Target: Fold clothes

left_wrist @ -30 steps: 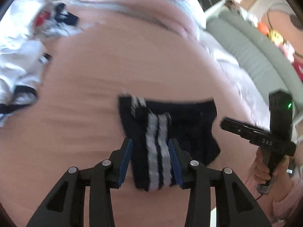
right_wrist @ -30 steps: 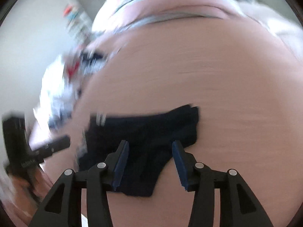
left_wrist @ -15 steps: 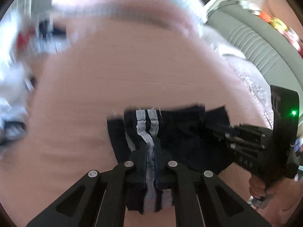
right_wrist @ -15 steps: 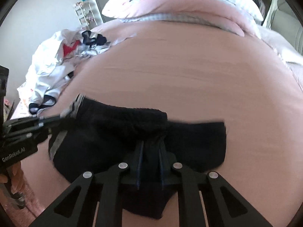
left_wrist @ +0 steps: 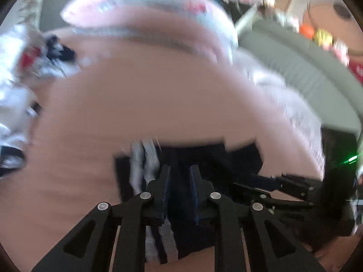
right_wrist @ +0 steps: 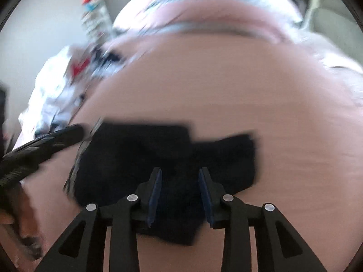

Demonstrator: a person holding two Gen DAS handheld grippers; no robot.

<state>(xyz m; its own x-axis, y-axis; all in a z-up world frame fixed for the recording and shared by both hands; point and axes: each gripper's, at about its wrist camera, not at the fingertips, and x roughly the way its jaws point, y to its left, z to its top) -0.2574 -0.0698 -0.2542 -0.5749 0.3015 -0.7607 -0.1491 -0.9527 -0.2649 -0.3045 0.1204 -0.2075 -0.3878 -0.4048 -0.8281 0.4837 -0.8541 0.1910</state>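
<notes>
Dark navy shorts (left_wrist: 204, 156) with white side stripes (left_wrist: 145, 158) lie folded on the pink bed sheet (left_wrist: 147, 90). My left gripper (left_wrist: 179, 174) hovers over their striped end. Its jaws are opening, with dark cloth lying loose between the blue pads. My right gripper (right_wrist: 180, 176) is over the plain end of the shorts (right_wrist: 136, 149); its jaws are opening too, and cloth shows in the gap without being pinched. Each gripper shows in the other's view: the right gripper (left_wrist: 272, 185) at the right, the left gripper (right_wrist: 45, 142) at the left. Both views are blurred.
A heap of white, red and navy clothes (left_wrist: 13, 90) (right_wrist: 56, 90) lies at the bed's left edge. A pink and blue pillow (left_wrist: 136, 11) (right_wrist: 204, 4) sits at the far end. A grey padded sofa (left_wrist: 306, 72) runs along the right side.
A second ago both grippers were open around the shorts' near edge. Half a second ago they were shut on it, carrying it away from me. Now both jaws have parted and the cloth lies folded.
</notes>
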